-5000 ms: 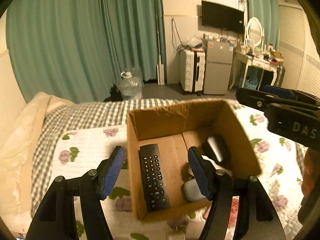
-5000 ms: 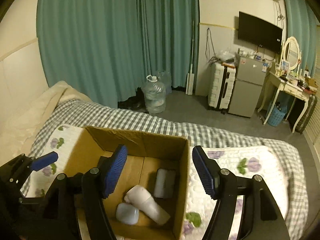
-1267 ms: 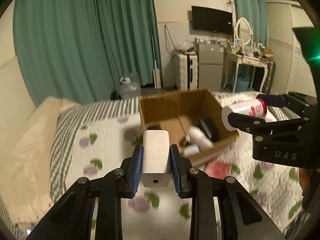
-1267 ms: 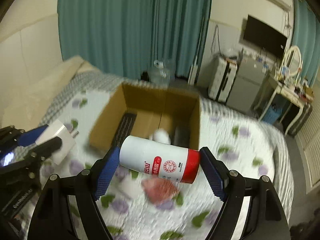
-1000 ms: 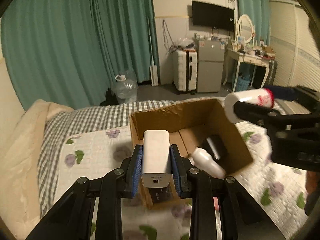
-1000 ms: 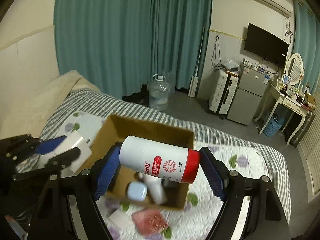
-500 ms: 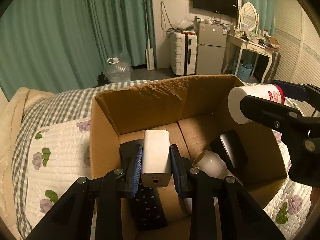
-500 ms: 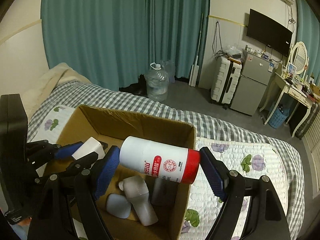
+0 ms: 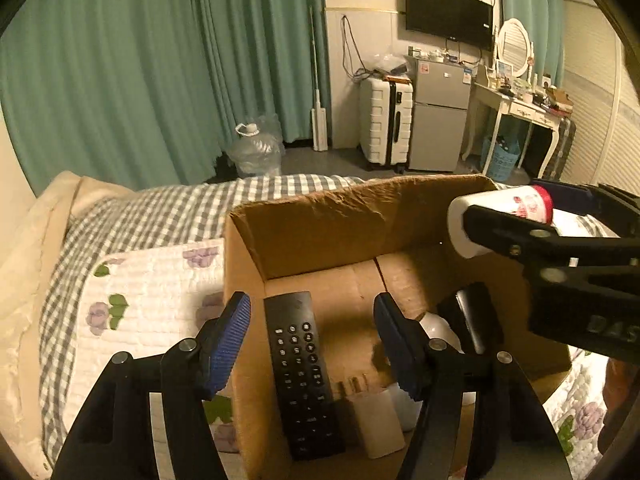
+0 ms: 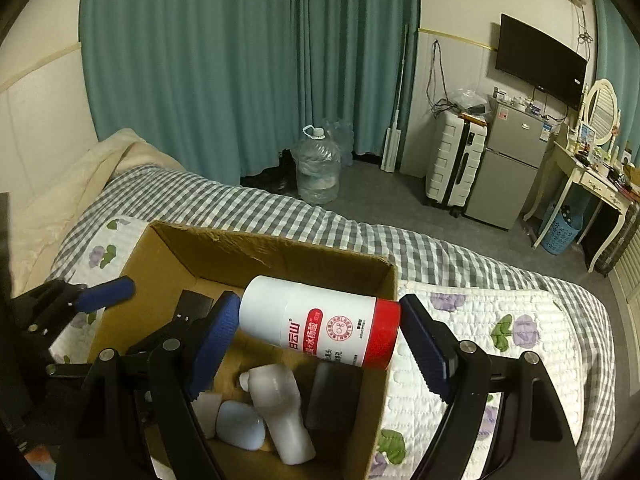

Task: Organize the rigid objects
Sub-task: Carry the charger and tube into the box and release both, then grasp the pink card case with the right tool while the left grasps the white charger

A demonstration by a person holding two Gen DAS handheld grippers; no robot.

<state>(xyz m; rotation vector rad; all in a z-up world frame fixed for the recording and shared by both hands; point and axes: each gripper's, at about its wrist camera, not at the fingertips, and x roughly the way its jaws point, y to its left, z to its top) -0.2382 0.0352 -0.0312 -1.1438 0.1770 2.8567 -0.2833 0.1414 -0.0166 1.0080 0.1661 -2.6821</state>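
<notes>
Left wrist view: my left claw [image 9: 312,336] stands apart and empty over the cardboard box [image 9: 360,216] on the bed [image 9: 152,272]. In the box, lower centre, lie a black remote [image 9: 302,372] and, beside its near end, a white adapter block [image 9: 378,424]. I judge the left side's drop done. "DAS" reads on the right tool's body at the right edge

Right wrist view: my right claw [image 10: 320,330] is clamped end to end on a white bottle with red cap [image 10: 320,322], lying crosswise above the box's right half. Label: red Chinese characters, round emblem, too small to read. Next, I judge: lower it past the rim, aim for bare floor beside the white handheld device [image 10: 276,412], then part the jaws
</notes>
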